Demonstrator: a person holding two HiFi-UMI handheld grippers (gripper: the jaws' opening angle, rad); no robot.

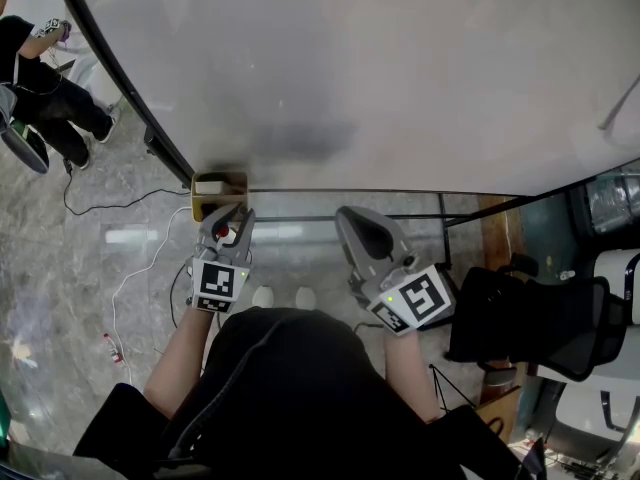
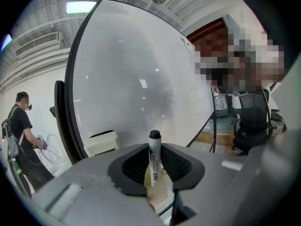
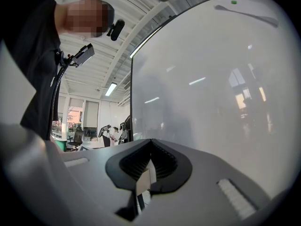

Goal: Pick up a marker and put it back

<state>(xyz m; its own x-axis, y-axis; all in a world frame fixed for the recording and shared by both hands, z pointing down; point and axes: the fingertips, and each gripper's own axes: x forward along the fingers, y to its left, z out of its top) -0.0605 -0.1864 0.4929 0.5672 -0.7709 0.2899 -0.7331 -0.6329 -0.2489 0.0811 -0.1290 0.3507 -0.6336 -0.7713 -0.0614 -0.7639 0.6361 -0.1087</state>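
Note:
A white marker with a black cap (image 2: pixel 154 160) stands upright between the ribbed pads of my left gripper (image 2: pixel 155 147), which is shut on its barrel. In the head view this gripper (image 1: pixel 230 226) points at the bottom left edge of the large whiteboard (image 1: pixel 380 78), just below a small box-shaped holder (image 1: pixel 218 190) fixed to the board's lower edge. The same holder (image 2: pixel 101 142) appears pale and lies ahead and to the left in the left gripper view. My right gripper (image 1: pixel 358 226) hovers beside it, near the board's lower edge, its pads (image 3: pixel 162 161) closed together on nothing.
The whiteboard stands on a black frame (image 1: pixel 440 213) over a glossy marble floor (image 1: pixel 70 268). A person in black (image 1: pixel 40 78) stands at the far left. A white cable (image 1: pixel 140 263) runs across the floor. A black chair (image 1: pixel 540 318) sits to the right.

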